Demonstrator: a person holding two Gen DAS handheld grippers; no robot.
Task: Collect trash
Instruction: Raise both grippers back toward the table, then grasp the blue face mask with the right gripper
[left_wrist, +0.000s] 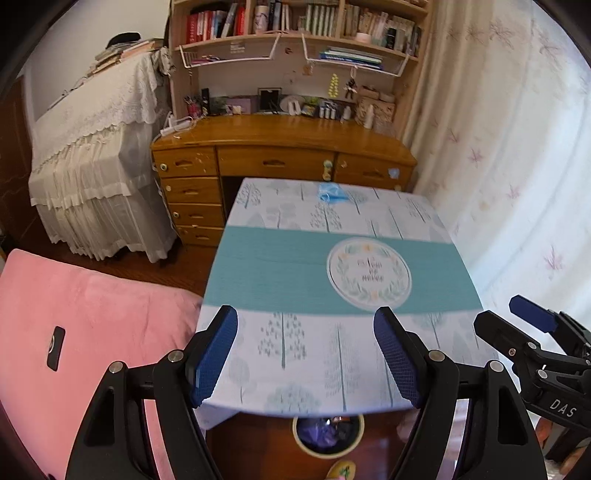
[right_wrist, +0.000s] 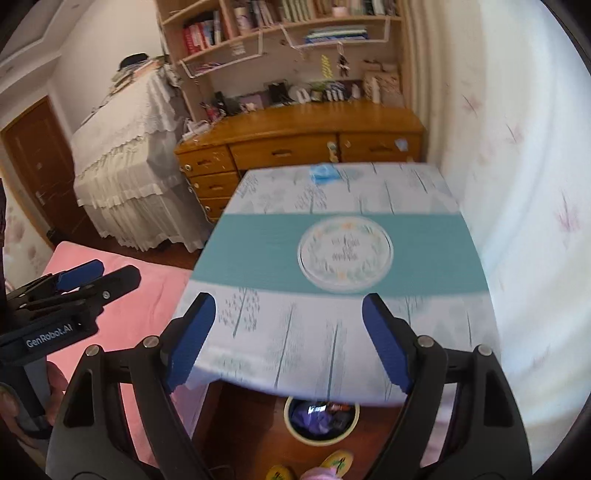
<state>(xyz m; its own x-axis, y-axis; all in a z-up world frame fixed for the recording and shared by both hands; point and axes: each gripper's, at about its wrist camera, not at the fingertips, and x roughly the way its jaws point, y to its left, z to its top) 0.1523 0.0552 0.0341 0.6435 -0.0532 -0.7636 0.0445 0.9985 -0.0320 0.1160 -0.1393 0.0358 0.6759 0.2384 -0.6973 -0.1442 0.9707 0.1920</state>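
worktop cover (left_wrist: 280, 258): smooth printed cloth, matt
desk (left_wrist: 280, 129): varnished wood, glossy top
left gripper (left_wrist: 306, 354): matt black plastic, metal pins, blue textured pads
right gripper (right_wrist: 288, 343): same matt black plastic, blue ribbed pads
bed cover (left_wrist: 92, 306): soft pink plush cloth
bin (left_wrist: 328, 435): smooth pale rim
blue scrap (left_wrist: 330, 192): thin, crinkled, plastic-looking
floor (left_wrist: 258, 443): polished wood

Home bedroom or study. Wooden desk (left_wrist: 280, 147) with drawers under a bookshelf (left_wrist: 295, 22) packed with books; small bottles, a frame and trinkets along the desk's back edge. Lace cloth (left_wrist: 99, 122) draped over tall furniture at left. Pink bedding (left_wrist: 92, 325) in the near corner. Flowered curtain (left_wrist: 509, 147) at right. Bench (left_wrist: 332, 258) under a tree-print cloth. Wood floor, bin (left_wrist: 328, 435) below, slippers (right_wrist: 336, 461) beside it.
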